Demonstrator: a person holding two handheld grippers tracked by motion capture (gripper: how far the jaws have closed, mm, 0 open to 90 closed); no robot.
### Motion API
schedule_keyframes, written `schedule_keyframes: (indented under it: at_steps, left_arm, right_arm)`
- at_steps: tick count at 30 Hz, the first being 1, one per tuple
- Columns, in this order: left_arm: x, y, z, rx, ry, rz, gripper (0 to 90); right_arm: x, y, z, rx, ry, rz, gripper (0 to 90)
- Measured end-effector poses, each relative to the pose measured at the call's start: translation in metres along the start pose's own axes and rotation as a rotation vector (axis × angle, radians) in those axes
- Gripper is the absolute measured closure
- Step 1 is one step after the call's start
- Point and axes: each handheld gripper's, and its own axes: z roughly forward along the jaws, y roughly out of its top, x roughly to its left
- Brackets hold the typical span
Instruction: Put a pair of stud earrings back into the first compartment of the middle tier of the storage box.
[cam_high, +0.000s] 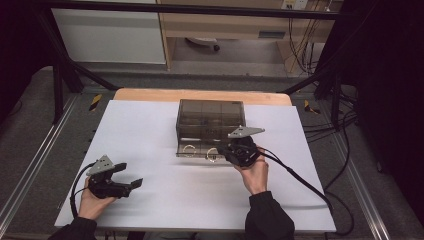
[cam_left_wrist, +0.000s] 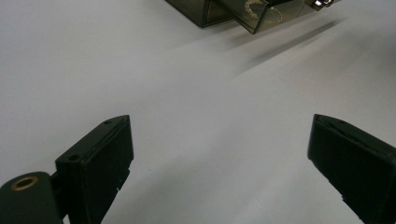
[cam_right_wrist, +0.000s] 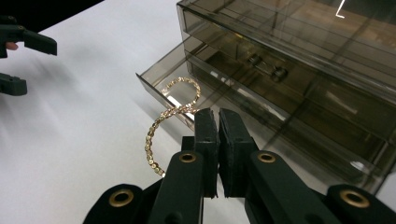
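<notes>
So the left gripper just rests low on the white desk, jaws wide open and empty, out of the way. Further up, the right gripper has its jaws pinched on a gold bracelet, dangling over the smoky box's open drawer, probably to drop it in.

surface: white table | on it: smoked clear drawer box

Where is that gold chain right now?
In the right gripper view, the gold chain hangs from the shut right hand-held gripper, looping over the front edge of the open drawer at the bottom of the smoky plastic box.
</notes>
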Motion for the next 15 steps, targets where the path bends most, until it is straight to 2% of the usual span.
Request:
schedule_keyframes:
  at_steps: [15]
  left_arm:
    - [0.000, 0.000, 0.000, -0.001, -0.001, -0.001, 7.0]
  right_arm:
    - [0.013, 0.023, 0.035, -0.020, 0.015, -0.006, 87.1]
